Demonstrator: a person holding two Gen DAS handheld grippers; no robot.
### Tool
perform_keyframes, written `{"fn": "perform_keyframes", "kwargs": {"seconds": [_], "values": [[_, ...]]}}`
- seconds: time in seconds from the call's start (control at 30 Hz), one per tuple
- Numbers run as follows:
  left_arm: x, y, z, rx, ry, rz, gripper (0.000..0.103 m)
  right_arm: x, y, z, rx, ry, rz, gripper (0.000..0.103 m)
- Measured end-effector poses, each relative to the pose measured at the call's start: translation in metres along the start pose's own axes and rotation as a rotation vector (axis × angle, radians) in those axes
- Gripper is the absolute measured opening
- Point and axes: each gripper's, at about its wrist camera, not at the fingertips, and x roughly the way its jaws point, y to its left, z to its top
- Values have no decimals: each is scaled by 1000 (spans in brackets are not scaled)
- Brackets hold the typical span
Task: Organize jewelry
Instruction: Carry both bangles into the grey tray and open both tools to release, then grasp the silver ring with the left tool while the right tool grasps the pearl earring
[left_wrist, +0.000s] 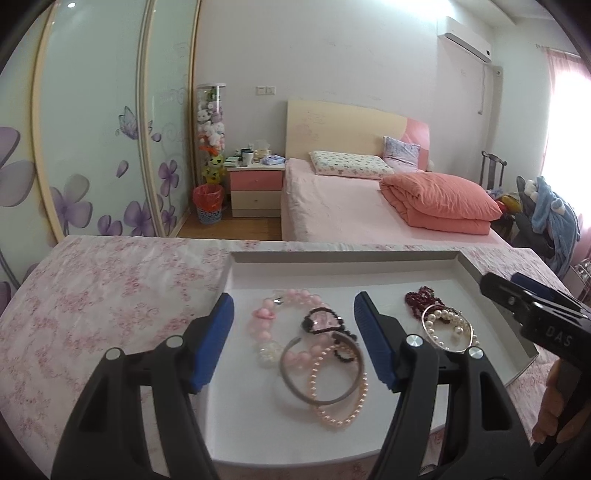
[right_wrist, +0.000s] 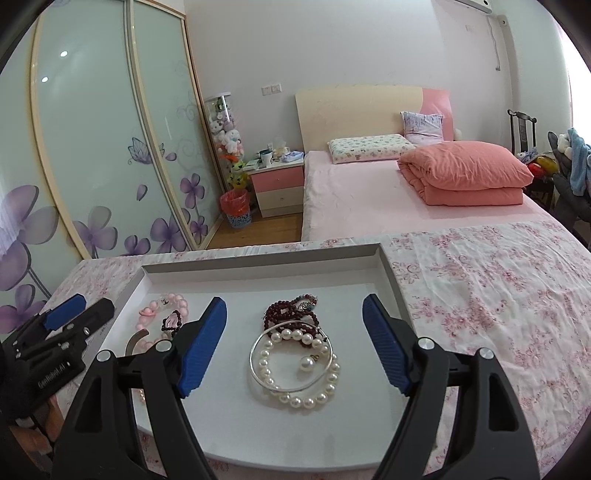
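Observation:
A shallow white tray (left_wrist: 343, 269) (right_wrist: 258, 275) lies on a table with a pink floral cloth. On its left lie a pink bead bracelet (left_wrist: 266, 321), a dark bead bracelet (left_wrist: 323, 321), a grey bangle (left_wrist: 321, 369) and a small pink pearl strand (left_wrist: 341, 402). On its right lie a dark red bead string (right_wrist: 291, 314), a silver bangle (right_wrist: 291, 360) and a white pearl bracelet (right_wrist: 295, 369). My left gripper (left_wrist: 293, 314) hovers open over the pink pile. My right gripper (right_wrist: 295, 317) hovers open over the pearl pile. Nothing is held.
The floral cloth (right_wrist: 480, 295) stretches bare to the right of the tray and to its left (left_wrist: 110, 295). Behind the table stand a pink bed (left_wrist: 369, 206), a nightstand (left_wrist: 256, 184), a red bin (left_wrist: 208, 203) and sliding wardrobe doors (left_wrist: 92, 129). A hand (left_wrist: 554, 402) holds the right gripper.

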Motion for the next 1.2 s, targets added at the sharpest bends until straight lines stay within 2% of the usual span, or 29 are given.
{"fn": "perform_keyframes", "kwargs": {"seconds": [0.6,0.8,1.2], "values": [[-45,-9,-17,16,-7,-18,66,-38,4,-18,-43,-10,-6,76],[-53,-15,-26,23,16,-42,66,-48,2,-32,-51,7,-8,76],[-65,-42,-58,53,106,-143,66,-70,-18,-66,-34,73,-37,76]]}}
